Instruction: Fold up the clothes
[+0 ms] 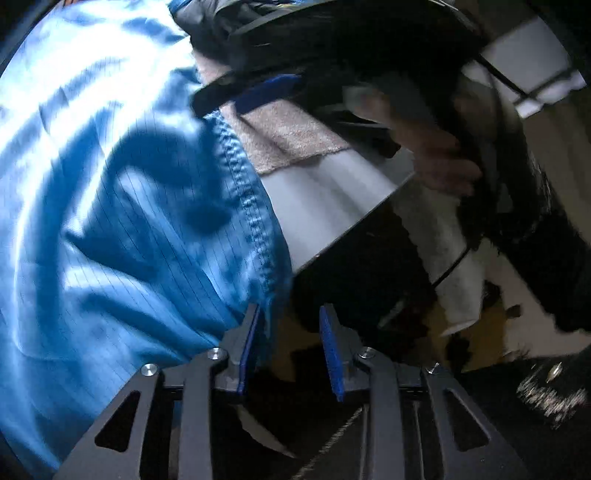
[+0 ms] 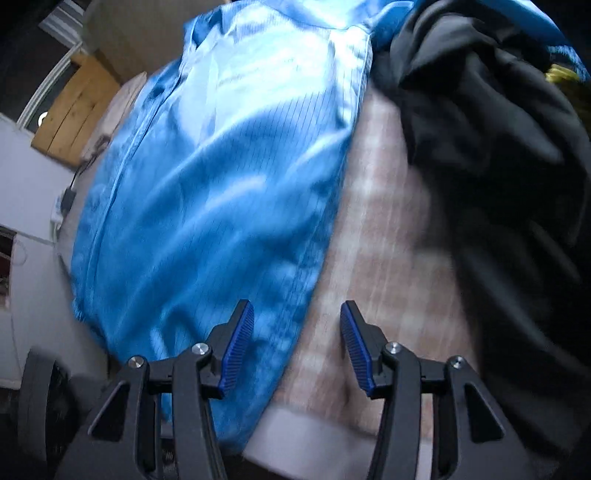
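Left wrist view: left gripper (image 1: 291, 343) points down at the bed edge, blue pads apart with a clear gap, nothing pinched; the hem of the blue garment (image 1: 122, 192) lies just against the inner face of the left-hand pad (image 1: 248, 354), not clamped. Blue garment fills the left half of this view, shiny, fine pinstripe, stitched hem running down its right edge. Right of it a beige towel-like cloth (image 1: 295, 136) on a white mattress edge (image 1: 332, 199). Upper middle, blurred: the other gripper's blue pad (image 1: 269, 92) over the cloth, a person's hand (image 1: 439, 155) behind it. Dark clothing (image 1: 332, 33) piled at top. Floor area below is dark and smeared, cannot tell the details. Right wrist view: right gripper (image 2: 297, 343) also points down, pads spread wide, empty; between them sits the blue garment's right edge and the plaid beige blanket (image 2: 391, 229). Blue garment (image 2: 221, 177) lies spread flat on the blanket, collar end at the far top, front placket down its left side. Black garment (image 2: 491, 140) heaped just right of it, touching the blanket. Wooden board (image 2: 74, 107) and white wall (image 2: 26, 177) at left.
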Action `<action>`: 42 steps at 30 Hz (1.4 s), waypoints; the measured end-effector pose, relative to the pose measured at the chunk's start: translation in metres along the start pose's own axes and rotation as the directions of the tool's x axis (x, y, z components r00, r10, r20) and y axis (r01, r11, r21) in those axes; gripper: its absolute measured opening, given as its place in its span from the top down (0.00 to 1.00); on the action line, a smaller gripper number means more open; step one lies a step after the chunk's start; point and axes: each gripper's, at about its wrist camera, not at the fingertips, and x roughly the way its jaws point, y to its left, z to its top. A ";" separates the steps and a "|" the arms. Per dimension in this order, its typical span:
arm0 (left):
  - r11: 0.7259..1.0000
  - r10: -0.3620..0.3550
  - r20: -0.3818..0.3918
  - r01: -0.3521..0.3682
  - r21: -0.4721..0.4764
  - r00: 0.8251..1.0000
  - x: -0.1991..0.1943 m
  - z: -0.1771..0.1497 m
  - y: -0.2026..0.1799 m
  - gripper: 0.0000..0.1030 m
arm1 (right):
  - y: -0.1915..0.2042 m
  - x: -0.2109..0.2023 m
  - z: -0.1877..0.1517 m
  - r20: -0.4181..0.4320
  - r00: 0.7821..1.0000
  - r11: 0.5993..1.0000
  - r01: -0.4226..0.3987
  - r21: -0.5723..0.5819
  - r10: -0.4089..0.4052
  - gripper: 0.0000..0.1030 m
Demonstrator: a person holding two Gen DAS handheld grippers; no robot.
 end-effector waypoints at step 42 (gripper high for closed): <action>0.926 0.332 0.401 -0.215 -0.310 0.854 -0.209 -0.040 0.071 0.65 | 0.174 -0.095 0.065 -0.281 0.861 0.822 -0.496 -0.280 0.424 0.89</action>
